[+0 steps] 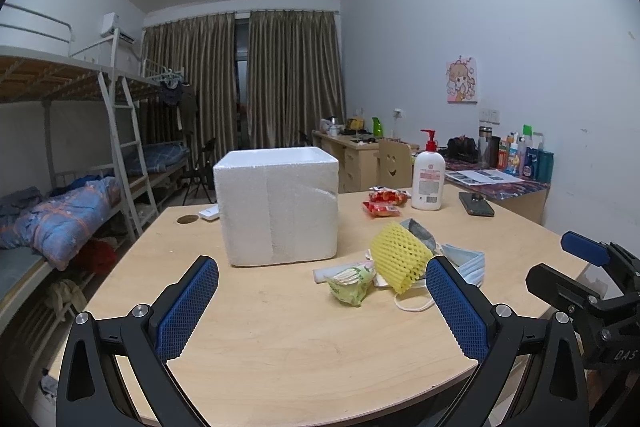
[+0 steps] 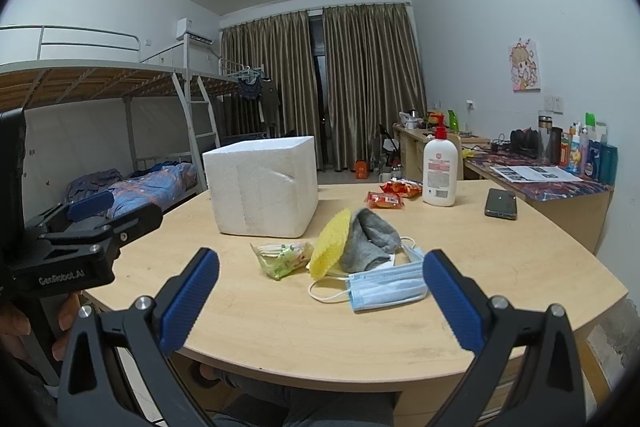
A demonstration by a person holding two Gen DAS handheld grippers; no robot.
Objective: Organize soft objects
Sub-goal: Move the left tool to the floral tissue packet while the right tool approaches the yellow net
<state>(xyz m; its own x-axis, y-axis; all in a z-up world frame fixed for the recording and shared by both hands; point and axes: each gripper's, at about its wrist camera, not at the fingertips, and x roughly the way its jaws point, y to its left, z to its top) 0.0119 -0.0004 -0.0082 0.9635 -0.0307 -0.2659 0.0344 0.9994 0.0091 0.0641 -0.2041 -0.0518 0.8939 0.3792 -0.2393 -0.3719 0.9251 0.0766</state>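
Both grippers, left gripper (image 1: 322, 301) and right gripper (image 2: 320, 295), hover level over the table (image 2: 280, 323), jaws spread wide, empty.

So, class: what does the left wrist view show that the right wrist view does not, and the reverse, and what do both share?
Only the left wrist view shows the round hole in the table and the white card behind the foam box.

Only the right wrist view shows the grey sock spread out plainly, and a hand holding the left gripper.

Both show the foam box, yellow foam net, blue face mask, lotion bottle, phone and open grippers.
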